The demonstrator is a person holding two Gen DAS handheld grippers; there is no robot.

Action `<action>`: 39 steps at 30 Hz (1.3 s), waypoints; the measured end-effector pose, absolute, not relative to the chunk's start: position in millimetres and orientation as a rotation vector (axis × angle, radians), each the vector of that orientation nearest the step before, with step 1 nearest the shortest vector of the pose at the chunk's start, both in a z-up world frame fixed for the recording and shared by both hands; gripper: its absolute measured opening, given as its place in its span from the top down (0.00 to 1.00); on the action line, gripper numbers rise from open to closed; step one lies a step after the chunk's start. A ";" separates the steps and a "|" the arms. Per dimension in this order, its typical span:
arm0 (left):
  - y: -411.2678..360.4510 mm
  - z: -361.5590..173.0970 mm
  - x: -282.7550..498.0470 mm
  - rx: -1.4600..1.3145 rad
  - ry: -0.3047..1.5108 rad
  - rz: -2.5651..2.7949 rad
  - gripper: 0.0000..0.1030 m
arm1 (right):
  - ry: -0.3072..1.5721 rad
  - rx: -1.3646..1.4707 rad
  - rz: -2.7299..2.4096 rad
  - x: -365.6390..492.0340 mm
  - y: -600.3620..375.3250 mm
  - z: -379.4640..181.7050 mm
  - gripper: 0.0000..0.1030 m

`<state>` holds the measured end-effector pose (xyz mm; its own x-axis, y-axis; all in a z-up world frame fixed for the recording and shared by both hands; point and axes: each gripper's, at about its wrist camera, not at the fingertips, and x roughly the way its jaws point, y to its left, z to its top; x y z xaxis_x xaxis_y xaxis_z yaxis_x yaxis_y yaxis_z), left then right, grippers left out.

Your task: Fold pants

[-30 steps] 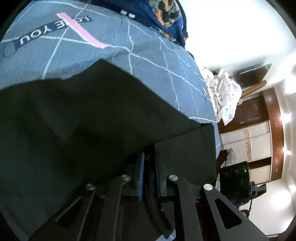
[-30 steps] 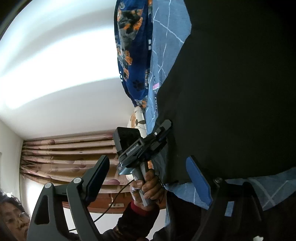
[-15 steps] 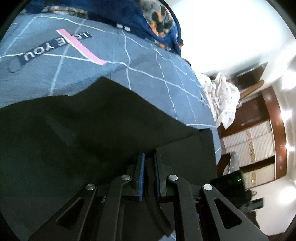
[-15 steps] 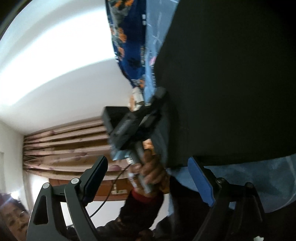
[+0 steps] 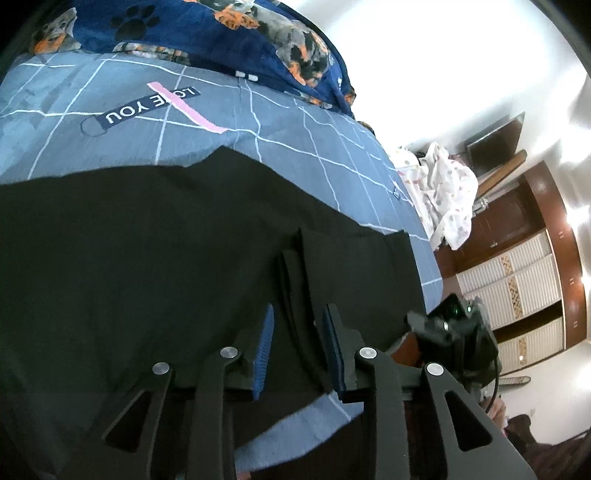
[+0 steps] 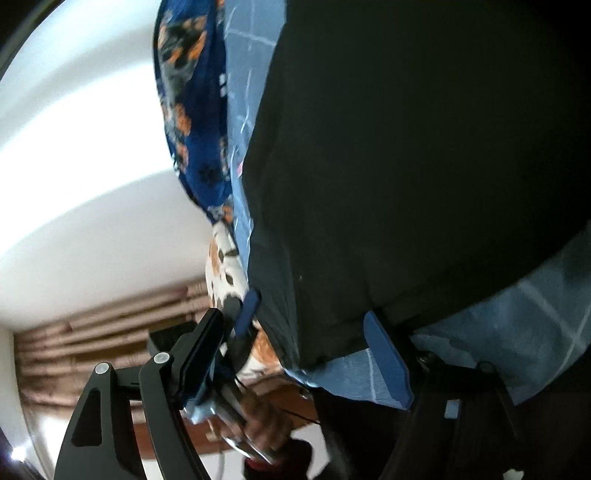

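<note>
A: Where r the pants?

B: Flat on the blue bed sheet w/ white lines. Big dark cloth, covers most of the near part. Far off is the blanket w/ paw prints.

A: What's the left claw doing?

B: Its two blue pads r a little apart. A folded edge of the pants runs btw them. Looks like a loose hold or a let-go, not a tight pinch.

A: And the right claw?

B: Spread wide. It sits at the near corner of the pants, one pad by the hem. Not pinching anything.

A: So what step is it, u think?

B: I think one fold is laid down & now it's time to grab for the next one.

A: How to do it well?

B: Push each claw far onto the edge so all layers go btw the pads, not just the top one. Squeeze both b4 lifting. Lift both sides at the same height, keep the cloth a bit tight btw them so it won't sag. Don't pinch the sheet too. Then lay edge on edge, slow.
</note>
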<state>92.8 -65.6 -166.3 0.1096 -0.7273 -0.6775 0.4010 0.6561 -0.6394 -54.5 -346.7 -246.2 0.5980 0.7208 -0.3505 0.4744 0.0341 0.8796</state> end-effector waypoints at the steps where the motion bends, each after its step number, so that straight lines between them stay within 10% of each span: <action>1: -64.5 -166.4 89.8 -0.330 1.195 -0.853 0.66 | 1.013 1.618 0.240 -55.6 -345.8 -245.3 0.26; 4: -60.5 -168.2 85.1 -0.339 1.194 -0.850 0.54 | 0.985 1.658 0.212 -57.2 -345.6 -248.1 0.25; 30: -52.6 -174.5 76.6 -0.393 1.218 -0.857 0.51 | 0.851 1.685 0.121 -56.6 -338.6 -251.4 0.37; 33: -52.5 -173.7 75.8 -0.389 1.217 -0.858 0.51 | 0.876 1.610 0.107 -50.9 -340.1 -248.8 0.54; 35: -51.9 -173.3 76.9 -0.391 1.214 -0.855 0.51 | 0.905 1.610 0.083 -52.6 -341.9 -256.4 0.87; 39: -48.4 -174.0 77.2 -0.399 1.218 -0.843 0.51 | 0.925 1.651 0.092 -60.7 -347.5 -269.9 0.94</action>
